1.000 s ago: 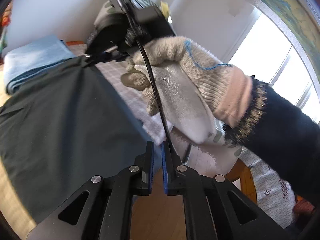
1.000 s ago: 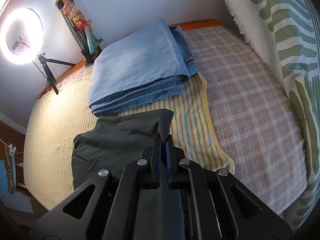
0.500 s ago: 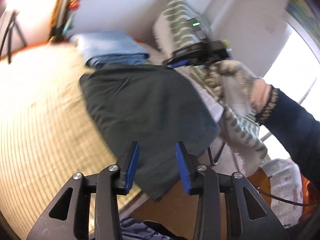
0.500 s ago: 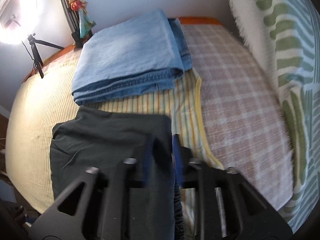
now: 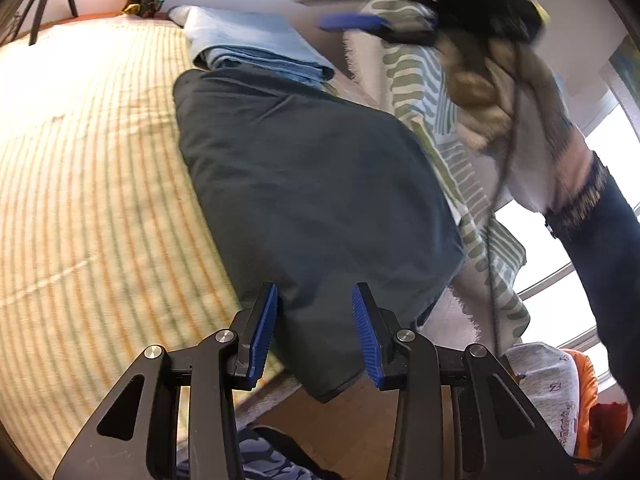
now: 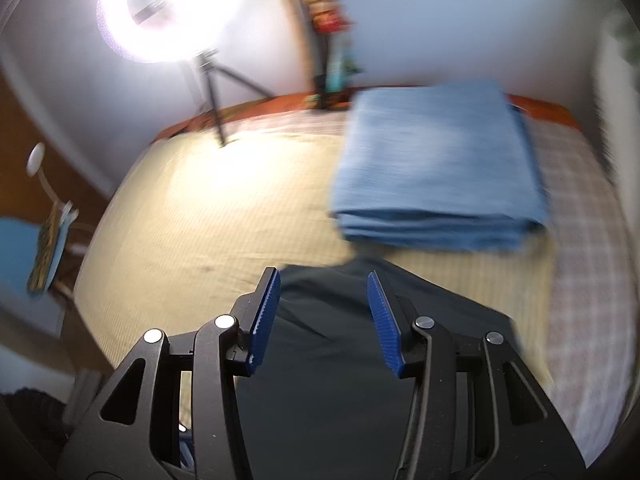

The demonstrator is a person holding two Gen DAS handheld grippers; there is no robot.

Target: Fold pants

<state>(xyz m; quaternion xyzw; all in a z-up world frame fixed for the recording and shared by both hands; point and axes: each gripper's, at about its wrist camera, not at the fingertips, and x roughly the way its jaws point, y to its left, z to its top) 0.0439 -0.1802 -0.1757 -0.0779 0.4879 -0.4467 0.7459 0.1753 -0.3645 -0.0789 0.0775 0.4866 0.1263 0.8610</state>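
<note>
Left wrist view looks steeply down along its fingers, close over the dark pants [image 5: 312,200] at the bed's edge; right wrist view faces the wall. Both share pants and folded jeans [image 6: 440,168].

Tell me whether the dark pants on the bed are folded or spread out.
Folded. The dark pants lie as one compact, doubled block with a rounded fold edge, no separate legs showing, just in front of the folded jeans.

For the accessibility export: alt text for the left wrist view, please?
Left gripper hovers open over folded dark pants on a striped bedspread; folded blue jeans lie beyond, and a gloved hand holds the blurred right gripper above.
</note>
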